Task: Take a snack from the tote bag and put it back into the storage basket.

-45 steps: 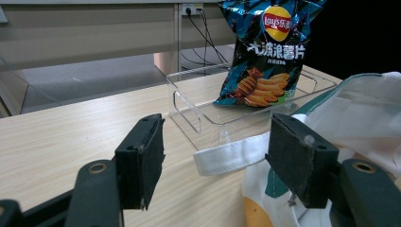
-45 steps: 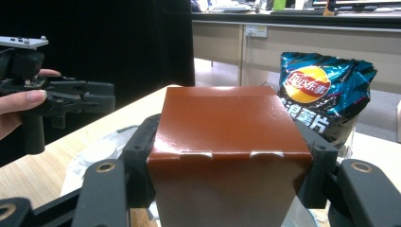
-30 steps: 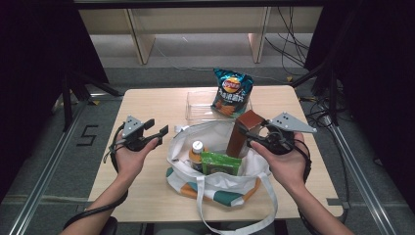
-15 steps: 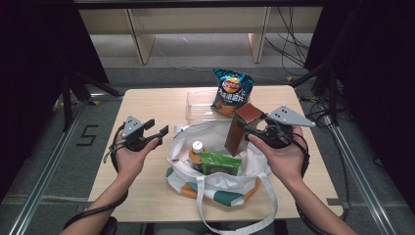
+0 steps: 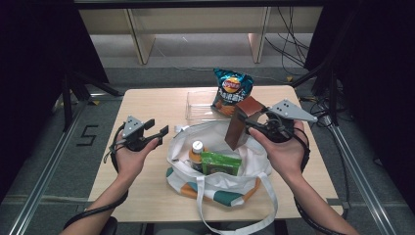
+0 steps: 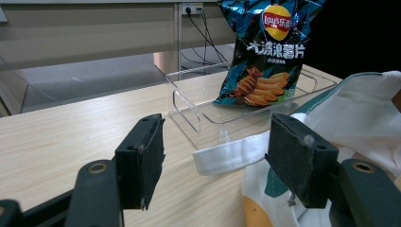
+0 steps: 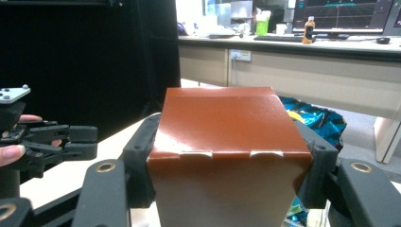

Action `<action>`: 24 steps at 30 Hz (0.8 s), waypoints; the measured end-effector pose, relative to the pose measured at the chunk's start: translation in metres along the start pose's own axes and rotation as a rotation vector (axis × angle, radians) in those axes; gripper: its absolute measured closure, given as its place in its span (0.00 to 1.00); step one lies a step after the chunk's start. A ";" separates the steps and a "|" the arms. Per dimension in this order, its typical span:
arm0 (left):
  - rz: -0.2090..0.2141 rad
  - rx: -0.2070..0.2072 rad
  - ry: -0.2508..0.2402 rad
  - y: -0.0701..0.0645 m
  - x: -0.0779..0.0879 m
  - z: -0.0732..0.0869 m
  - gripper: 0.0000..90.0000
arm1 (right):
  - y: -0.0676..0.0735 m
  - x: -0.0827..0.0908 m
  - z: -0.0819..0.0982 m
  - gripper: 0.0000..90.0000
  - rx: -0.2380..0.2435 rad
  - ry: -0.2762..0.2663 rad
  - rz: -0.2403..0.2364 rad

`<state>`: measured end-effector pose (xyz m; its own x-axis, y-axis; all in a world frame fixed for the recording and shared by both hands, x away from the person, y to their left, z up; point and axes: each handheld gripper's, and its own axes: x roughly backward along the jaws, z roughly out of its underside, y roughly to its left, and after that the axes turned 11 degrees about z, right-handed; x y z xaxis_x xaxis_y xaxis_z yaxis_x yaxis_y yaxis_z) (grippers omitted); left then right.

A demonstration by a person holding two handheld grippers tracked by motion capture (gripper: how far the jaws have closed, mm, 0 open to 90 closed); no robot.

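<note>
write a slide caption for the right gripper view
Right hand-held gripper clamps a glossy reddish-brown cardboard box between its black jaws, with a teal crisp bag behind it.

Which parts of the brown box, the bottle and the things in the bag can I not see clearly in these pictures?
- Brown box: in the right gripper view its lower part is cut off by the bottom edge; any print is not visible.
- Bottle: in the high view its body is hidden inside the bag; the label is too small to read.
- Green packet: its lower part is hidden by the bag's rim.
- Chip bag: its top is cut off by the upper edge in the left gripper view.
</note>
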<state>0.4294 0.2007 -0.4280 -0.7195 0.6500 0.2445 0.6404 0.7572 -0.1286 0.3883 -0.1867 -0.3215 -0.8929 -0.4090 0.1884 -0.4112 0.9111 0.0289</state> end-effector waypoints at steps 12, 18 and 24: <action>-0.001 0.000 0.000 0.000 0.000 0.000 0.40 | -0.002 -0.004 -0.011 0.43 0.000 -0.031 0.012; 0.000 -0.001 0.000 0.000 0.000 0.000 0.40 | -0.003 -0.004 -0.015 0.43 -0.010 -0.043 0.021; -0.001 0.002 -0.001 0.000 0.000 0.000 0.40 | -0.004 -0.003 -0.022 0.43 -0.012 -0.046 0.016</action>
<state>0.4296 0.2011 -0.4282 -0.7203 0.6494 0.2437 0.6392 0.7579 -0.1303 0.3966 -0.1879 -0.3008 -0.9071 -0.3956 0.1435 -0.3945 0.9181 0.0376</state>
